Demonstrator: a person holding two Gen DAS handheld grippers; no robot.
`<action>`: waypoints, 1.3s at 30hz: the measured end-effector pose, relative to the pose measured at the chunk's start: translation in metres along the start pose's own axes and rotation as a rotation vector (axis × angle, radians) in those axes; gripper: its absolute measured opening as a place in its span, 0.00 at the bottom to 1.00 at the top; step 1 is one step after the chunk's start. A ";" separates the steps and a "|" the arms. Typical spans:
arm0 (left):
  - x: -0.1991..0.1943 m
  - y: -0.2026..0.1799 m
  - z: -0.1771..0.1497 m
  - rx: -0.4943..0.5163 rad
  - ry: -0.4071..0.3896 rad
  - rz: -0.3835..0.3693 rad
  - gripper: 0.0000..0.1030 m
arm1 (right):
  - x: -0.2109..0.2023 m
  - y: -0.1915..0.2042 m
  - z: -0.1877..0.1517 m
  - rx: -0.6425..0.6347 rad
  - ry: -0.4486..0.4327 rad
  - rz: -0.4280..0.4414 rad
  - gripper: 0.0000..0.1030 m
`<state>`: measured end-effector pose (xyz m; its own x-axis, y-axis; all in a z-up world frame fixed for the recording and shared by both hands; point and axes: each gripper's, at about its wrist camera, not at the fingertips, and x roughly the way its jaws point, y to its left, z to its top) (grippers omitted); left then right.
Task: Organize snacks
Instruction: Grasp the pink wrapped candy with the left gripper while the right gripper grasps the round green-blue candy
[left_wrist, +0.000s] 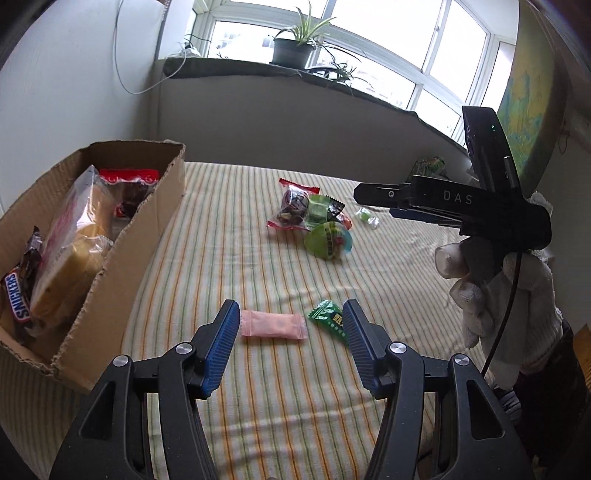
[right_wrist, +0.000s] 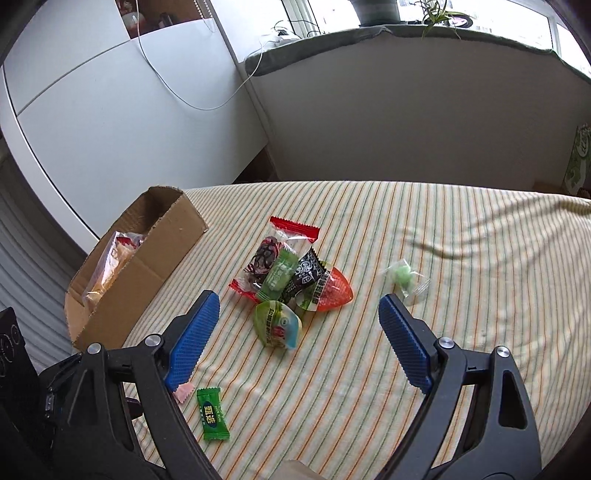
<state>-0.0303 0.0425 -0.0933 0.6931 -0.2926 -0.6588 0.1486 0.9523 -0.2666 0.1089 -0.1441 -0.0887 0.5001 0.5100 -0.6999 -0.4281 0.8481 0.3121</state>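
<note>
A cardboard box (left_wrist: 147, 236) at the left holds a Snickers bar (left_wrist: 16, 299) and bagged snacks; it also shows in the right wrist view (right_wrist: 147, 273). My left gripper (left_wrist: 291, 332) is open, with a pink wrapped snack (left_wrist: 273, 325) on the cloth between its fingers and a small green packet (left_wrist: 328, 319) by the right finger. A pile of snacks (right_wrist: 288, 280) lies mid-table: a red-edged bag, green and black packets, jelly cups. My right gripper (right_wrist: 299, 325) is open above the near side of the pile, empty. The green packet (right_wrist: 211, 413) lies near its left finger.
A green candy in clear wrap (right_wrist: 404, 277) lies alone right of the pile. The striped cloth (right_wrist: 461, 236) covers the table, with a wrinkle at the far right. A wall and a windowsill with potted plants (left_wrist: 291, 48) stand behind.
</note>
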 end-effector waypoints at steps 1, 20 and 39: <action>0.002 0.002 -0.001 -0.012 0.017 -0.015 0.52 | 0.005 0.001 -0.001 0.004 0.014 0.004 0.84; 0.036 0.007 0.006 -0.035 0.137 -0.038 0.43 | 0.046 0.020 -0.014 -0.044 0.113 -0.008 0.59; 0.047 -0.010 -0.004 0.140 0.103 0.078 0.30 | 0.067 0.045 -0.018 -0.189 0.123 -0.128 0.39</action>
<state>-0.0024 0.0194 -0.1243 0.6311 -0.2181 -0.7444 0.1995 0.9730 -0.1160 0.1095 -0.0746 -0.1328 0.4687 0.3688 -0.8027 -0.5063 0.8568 0.0980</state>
